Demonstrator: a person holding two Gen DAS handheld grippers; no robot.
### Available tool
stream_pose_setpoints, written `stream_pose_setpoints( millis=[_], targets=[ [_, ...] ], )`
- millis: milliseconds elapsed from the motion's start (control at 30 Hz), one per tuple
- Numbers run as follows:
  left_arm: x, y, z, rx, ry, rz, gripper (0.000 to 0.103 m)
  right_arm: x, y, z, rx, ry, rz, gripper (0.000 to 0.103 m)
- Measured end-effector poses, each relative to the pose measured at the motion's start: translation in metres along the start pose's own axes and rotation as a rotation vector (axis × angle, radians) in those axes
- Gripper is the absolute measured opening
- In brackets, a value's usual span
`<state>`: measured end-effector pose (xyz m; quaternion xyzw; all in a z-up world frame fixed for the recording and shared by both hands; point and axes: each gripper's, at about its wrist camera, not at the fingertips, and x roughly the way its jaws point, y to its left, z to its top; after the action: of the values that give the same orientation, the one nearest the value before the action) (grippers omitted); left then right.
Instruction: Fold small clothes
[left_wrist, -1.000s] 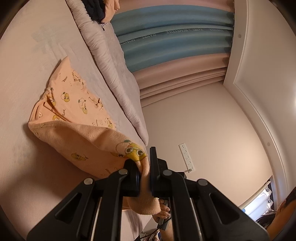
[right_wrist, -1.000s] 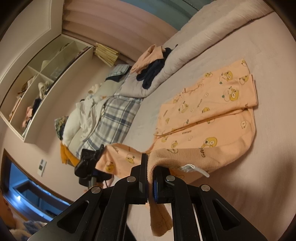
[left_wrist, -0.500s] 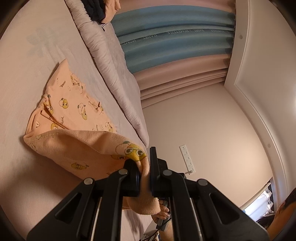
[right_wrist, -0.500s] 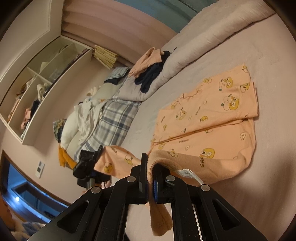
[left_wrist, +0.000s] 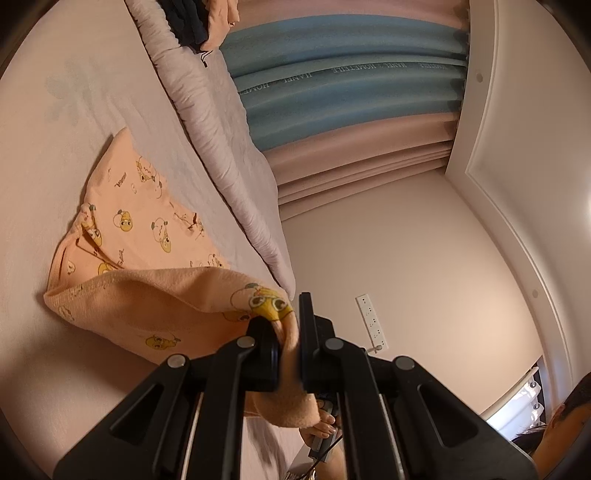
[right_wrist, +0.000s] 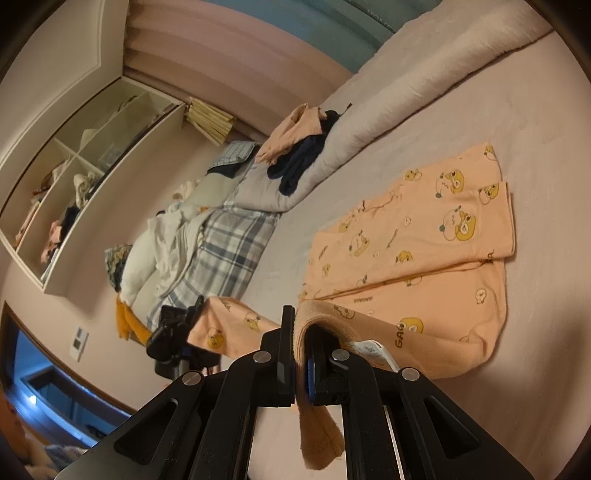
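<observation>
A small peach garment printed with yellow cartoon faces (right_wrist: 424, 258) lies on the pale bed sheet (right_wrist: 546, 221), partly folded. My right gripper (right_wrist: 301, 354) is shut on its near waistband edge, a white label showing beside the fingers. In the left wrist view the same peach garment (left_wrist: 147, 236) has its near edge lifted off the sheet, and my left gripper (left_wrist: 290, 343) is shut on that edge, cloth hanging below the jaws. The left gripper (right_wrist: 173, 332) also shows in the right wrist view, holding the garment's other end off the bed's side.
A rolled grey quilt (right_wrist: 388, 114) runs along the far side of the bed, with dark and peach clothes (right_wrist: 303, 147) piled on it. A plaid blanket and white laundry (right_wrist: 207, 243) lie at the bed's end. Shelves (right_wrist: 74, 177) hang on the wall. Blue and pink curtains (left_wrist: 351, 96) hang behind.
The lifted near edge of the garment has been carried over the flat part, so the fold has deepened. Both grippers stay shut on the cloth.
</observation>
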<state>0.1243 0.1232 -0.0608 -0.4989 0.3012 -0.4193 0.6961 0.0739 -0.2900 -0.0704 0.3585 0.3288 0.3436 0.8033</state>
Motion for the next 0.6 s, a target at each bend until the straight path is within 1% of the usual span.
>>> stream_pose_setpoints(
  millis=[600],
  targets=[
    [0.012,0.01,0.024,0.009,-0.001,0.009,0.004,0.007,-0.012,0.021,0.009,-0.031,-0.036,0.009]
  ],
)
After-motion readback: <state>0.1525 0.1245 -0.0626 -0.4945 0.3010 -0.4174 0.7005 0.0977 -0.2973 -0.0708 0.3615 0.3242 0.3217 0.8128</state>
